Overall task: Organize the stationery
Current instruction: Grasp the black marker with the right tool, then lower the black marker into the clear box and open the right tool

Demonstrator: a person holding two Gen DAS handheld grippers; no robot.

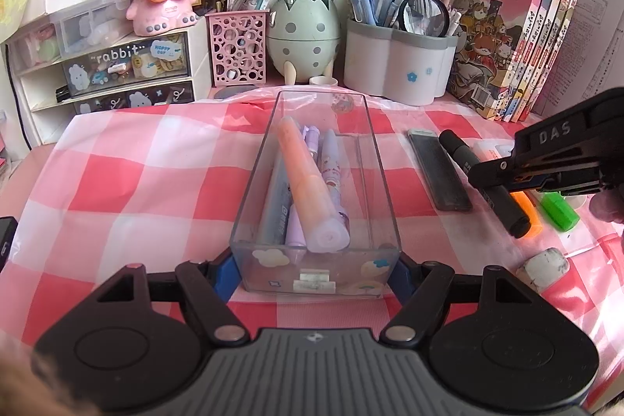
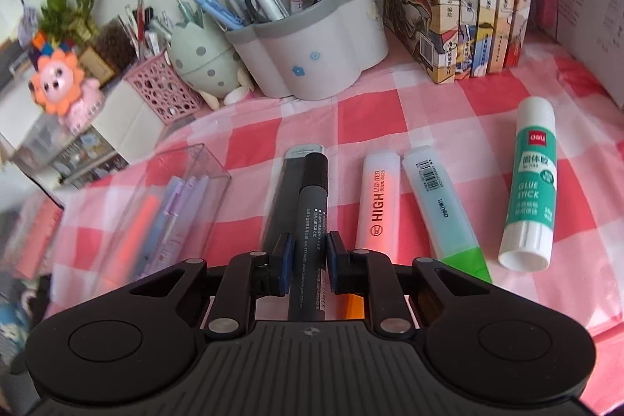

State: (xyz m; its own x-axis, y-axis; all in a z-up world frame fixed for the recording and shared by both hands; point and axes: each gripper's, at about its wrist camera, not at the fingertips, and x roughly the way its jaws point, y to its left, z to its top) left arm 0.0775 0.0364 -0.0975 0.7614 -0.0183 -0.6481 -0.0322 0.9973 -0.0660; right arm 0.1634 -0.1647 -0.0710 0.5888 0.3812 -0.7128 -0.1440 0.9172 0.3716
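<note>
Reading "HIGH LIGHTER" on highlighter [image 2: 377, 201], "GLUE STICK" on glue stick [image 2: 529, 188].

Box [image 1: 374, 151]: clear, long, on the checked cloth, pens inside.
Marker [image 2: 310, 205]: black, lying flat.
Highlighters [image 2: 376, 205]: flat, side by side.
Glue stick [image 2: 528, 182]: lying rightmost.

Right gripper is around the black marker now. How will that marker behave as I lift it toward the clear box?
The black marker looks stiff and should lift as one piece. Its round, smooth barrel may twist or slip between the right gripper pads. The grip sits near one end, so the far end may droop. Set on the checked cloth, it could roll.
</note>
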